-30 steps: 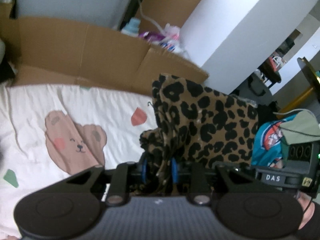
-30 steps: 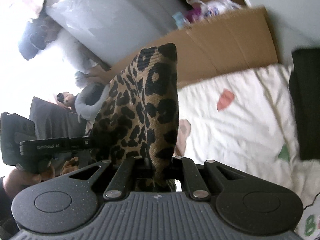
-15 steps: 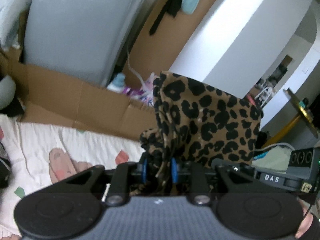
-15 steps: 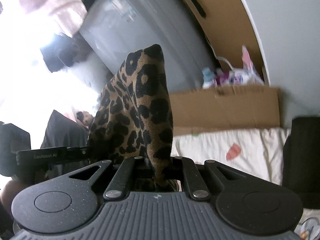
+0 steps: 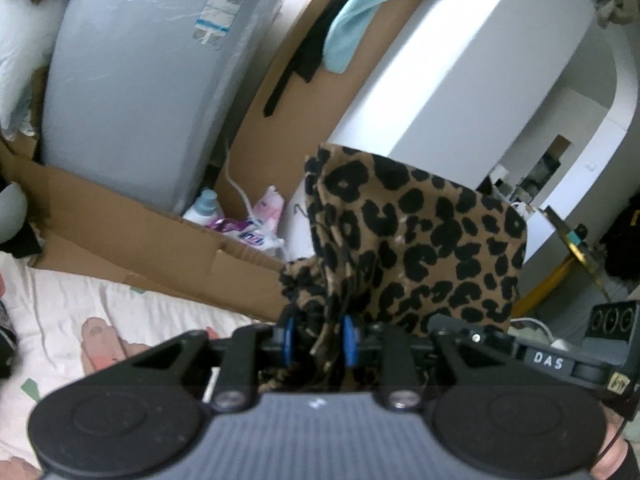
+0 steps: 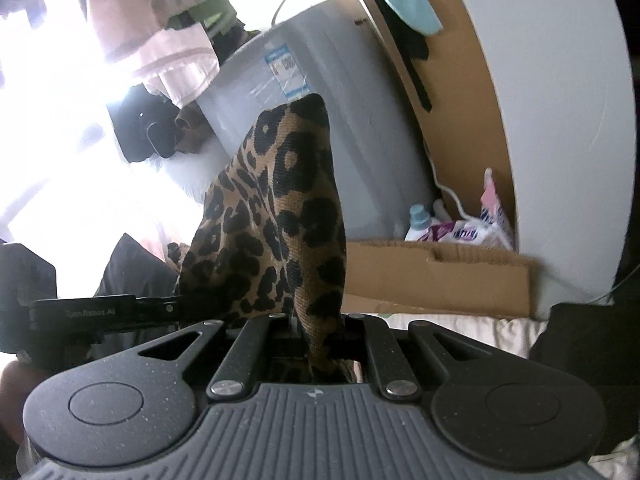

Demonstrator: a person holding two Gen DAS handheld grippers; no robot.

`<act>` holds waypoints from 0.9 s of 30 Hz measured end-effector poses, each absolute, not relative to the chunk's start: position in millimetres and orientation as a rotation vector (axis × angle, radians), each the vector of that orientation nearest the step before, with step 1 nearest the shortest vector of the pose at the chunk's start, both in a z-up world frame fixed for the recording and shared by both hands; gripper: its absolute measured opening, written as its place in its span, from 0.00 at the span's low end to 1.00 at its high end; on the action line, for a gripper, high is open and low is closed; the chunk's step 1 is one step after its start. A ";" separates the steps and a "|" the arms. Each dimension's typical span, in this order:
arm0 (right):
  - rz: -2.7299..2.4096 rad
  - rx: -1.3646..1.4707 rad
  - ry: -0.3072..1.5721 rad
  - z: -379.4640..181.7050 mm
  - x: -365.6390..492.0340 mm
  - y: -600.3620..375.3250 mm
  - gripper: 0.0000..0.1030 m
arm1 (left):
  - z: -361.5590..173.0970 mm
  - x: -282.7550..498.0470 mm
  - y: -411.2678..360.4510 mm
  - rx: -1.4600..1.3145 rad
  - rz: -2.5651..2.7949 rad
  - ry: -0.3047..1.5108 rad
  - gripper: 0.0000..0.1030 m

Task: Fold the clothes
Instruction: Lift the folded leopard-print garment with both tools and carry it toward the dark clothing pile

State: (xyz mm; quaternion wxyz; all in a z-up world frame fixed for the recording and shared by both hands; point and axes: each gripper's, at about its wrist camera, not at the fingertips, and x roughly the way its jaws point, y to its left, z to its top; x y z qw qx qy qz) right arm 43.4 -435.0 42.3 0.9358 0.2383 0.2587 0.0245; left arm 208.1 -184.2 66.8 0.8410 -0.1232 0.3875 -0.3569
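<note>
Both my tongs are clamped on the leopard-print garment, held up in the air between them.

My left tongs (image 5: 316, 338) pinch a bunched corner of the leopard-print garment (image 5: 416, 248) between their blue pads, and my right tongs (image 6: 316, 330) bite another corner of it; each tool shows just beside the other in the other's view. The cloth's top edge runs sideways from one grip to the other, so its long axis lies across me, neither hand clearly nearer. How much hangs below I cannot see. Beneath and ahead of the tongs lies the white bedspread (image 5: 72, 304), then the cardboard (image 5: 132, 232), and farthest the grey wrapped appliance (image 5: 144, 92). I judge that laying it flat means lowering both corners level toward the bedspread.
</note>
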 end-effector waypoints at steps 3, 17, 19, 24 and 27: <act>0.032 0.471 0.523 59.2 32.0 -443.9 0.06 | 73.0 200.6 -197.2 -0.277 -0.767 0.810 0.25; -0.044 0.407 0.542 86.0 -6.4 -500.5 0.06 | 66.9 175.7 -260.0 -0.291 -0.872 0.806 0.25; -0.062 0.397 0.552 84.4 -9.5 -509.8 0.06 | 62.3 174.9 -274.1 -0.292 -0.893 0.811 0.25; -0.115 0.387 0.568 71.5 -23.1 -535.4 0.06 | 47.5 170.4 -313.7 -0.290 -0.933 0.836 0.25; -0.144 0.388 0.583 55.5 -29.6 -548.6 0.06 | 34.5 167.4 -336.1 -0.278 -0.950 0.851 0.25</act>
